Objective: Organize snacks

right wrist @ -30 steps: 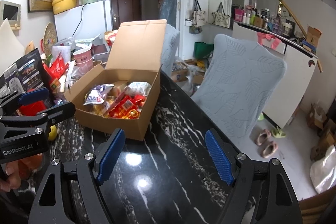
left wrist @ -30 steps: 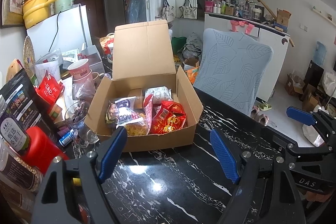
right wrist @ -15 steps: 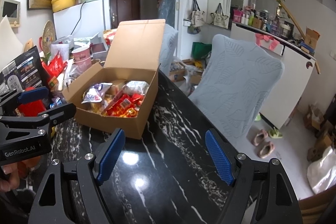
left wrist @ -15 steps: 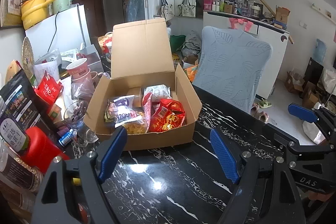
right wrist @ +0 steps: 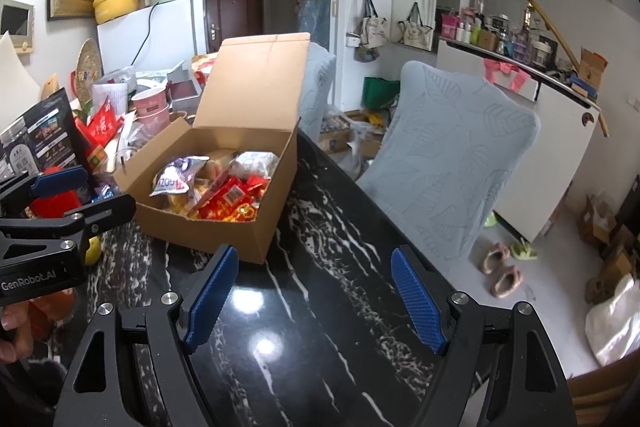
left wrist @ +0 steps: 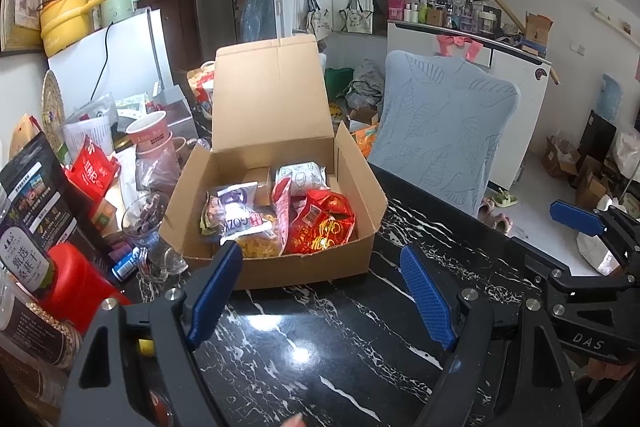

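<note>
An open cardboard box (left wrist: pixel 304 267) (right wrist: pixel 276 187) stands on the black marble table (left wrist: pixel 320 367) (right wrist: pixel 320 327), its lid upright. Inside lie several snack packs: a red foil bag (left wrist: pixel 324 227) (right wrist: pixel 228 197), a purple-white pack (left wrist: pixel 236 215) (right wrist: pixel 176 177) and a white wrapped one (left wrist: pixel 302 177) (right wrist: pixel 256 161). My left gripper (left wrist: pixel 320 291) hovers open just in front of the box, nothing between its blue pads. My right gripper (right wrist: pixel 314 291) is open too, to the right of the box over bare table. Each gripper shows at the edge of the other's view.
Left of the box the table is crowded: a dark pouch (left wrist: pixel 32 211), a red lid (left wrist: pixel 76 279), glass cups (left wrist: pixel 148 215), pink paper cups (left wrist: pixel 150 137) and red packets (left wrist: pixel 94 169). A blue-covered chair (left wrist: pixel 444 131) (right wrist: pixel 460 147) stands at the table's right edge.
</note>
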A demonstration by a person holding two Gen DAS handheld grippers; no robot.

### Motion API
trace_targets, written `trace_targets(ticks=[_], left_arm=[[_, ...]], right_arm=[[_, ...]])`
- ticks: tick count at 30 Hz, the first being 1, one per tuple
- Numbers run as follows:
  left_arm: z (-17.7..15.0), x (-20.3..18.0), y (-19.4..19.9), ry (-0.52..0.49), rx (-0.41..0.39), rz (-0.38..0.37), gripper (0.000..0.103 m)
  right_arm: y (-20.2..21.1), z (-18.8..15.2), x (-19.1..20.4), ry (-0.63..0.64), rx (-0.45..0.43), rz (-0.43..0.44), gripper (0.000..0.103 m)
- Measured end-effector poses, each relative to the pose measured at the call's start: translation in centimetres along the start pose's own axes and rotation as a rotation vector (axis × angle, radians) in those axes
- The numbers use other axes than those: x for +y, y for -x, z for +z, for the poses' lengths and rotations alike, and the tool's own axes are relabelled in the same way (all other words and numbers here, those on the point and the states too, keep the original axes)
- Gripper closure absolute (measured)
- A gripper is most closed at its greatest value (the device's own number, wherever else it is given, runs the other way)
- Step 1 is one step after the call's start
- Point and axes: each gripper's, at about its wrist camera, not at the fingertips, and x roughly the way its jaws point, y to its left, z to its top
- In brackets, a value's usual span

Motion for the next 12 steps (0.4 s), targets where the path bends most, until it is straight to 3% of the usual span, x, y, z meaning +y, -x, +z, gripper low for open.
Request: trace_targets(ticks=[7,12], left_arm=[[-0.05,-0.14,-0.61,0.006,0.027,-0.048,0.021],[-0.06,-0.15,-0.68,-0.005,0.015,0.004,0.021]], right_arm=[[-0.47,-0.11,-0.07,0.002,0.013,0.002,0.023],[-0.62,-0.21,0.22,0.006,0.015,-0.002,0.023]])
